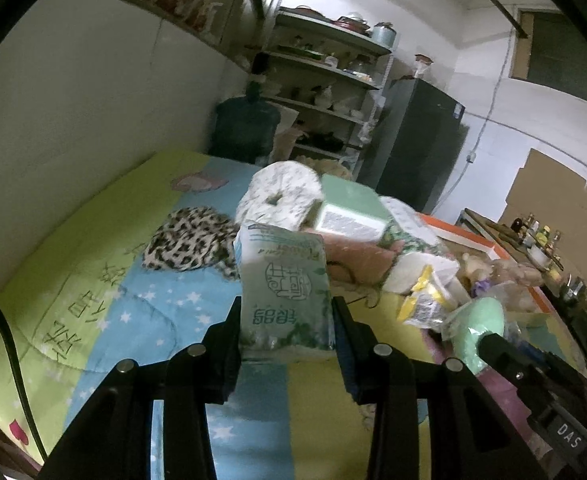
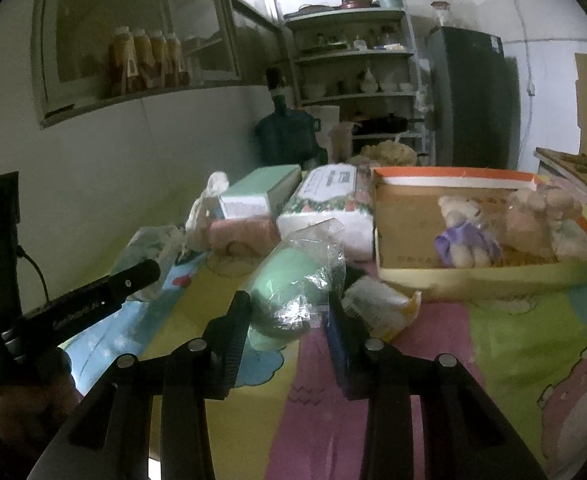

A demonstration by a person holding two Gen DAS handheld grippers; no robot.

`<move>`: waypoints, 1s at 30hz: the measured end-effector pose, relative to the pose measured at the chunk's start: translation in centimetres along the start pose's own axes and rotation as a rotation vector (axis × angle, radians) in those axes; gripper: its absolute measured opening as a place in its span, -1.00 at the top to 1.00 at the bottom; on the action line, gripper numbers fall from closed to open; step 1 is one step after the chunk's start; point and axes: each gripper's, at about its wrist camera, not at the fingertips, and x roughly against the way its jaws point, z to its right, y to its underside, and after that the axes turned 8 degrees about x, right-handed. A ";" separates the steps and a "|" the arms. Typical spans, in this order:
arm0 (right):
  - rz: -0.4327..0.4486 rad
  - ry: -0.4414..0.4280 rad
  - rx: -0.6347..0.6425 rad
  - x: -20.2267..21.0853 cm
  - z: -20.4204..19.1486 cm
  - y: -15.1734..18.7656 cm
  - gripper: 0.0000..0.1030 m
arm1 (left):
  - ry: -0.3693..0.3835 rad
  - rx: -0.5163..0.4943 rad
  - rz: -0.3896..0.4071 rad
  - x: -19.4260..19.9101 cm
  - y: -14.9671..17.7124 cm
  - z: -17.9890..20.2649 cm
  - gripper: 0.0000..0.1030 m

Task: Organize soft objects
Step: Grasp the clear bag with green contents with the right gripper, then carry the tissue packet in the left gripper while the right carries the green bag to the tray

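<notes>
My left gripper (image 1: 287, 322) is shut on a pale green tissue pack (image 1: 285, 288) and holds it above the colourful bedspread (image 1: 93, 272). My right gripper (image 2: 289, 314) is shut on a green soft item in a clear plastic bag (image 2: 297, 284), also just above the spread. That bagged item shows in the left wrist view (image 1: 479, 328) at the right. A cardboard box (image 2: 409, 216) at the right holds small plush bears (image 2: 467, 232). A pile of soft goods lies behind: a pink towel (image 2: 241, 232), a floral tissue pack (image 2: 329, 200) and a green box (image 2: 261, 192).
A leopard-print cloth (image 1: 189, 244) and a white floral roll (image 1: 281, 196) lie on the bed. A yellow-and-white packet (image 2: 381, 312) sits just right of my right gripper. A water jug (image 2: 287, 140), shelves (image 2: 357, 76) and a dark fridge (image 2: 473, 96) stand behind. A white wall runs along the left.
</notes>
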 end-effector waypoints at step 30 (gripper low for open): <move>0.087 0.056 -0.051 3.2 5.4 -1.3 0.26 | 0.140 -0.141 0.000 -0.8 -1.8 9.5 0.21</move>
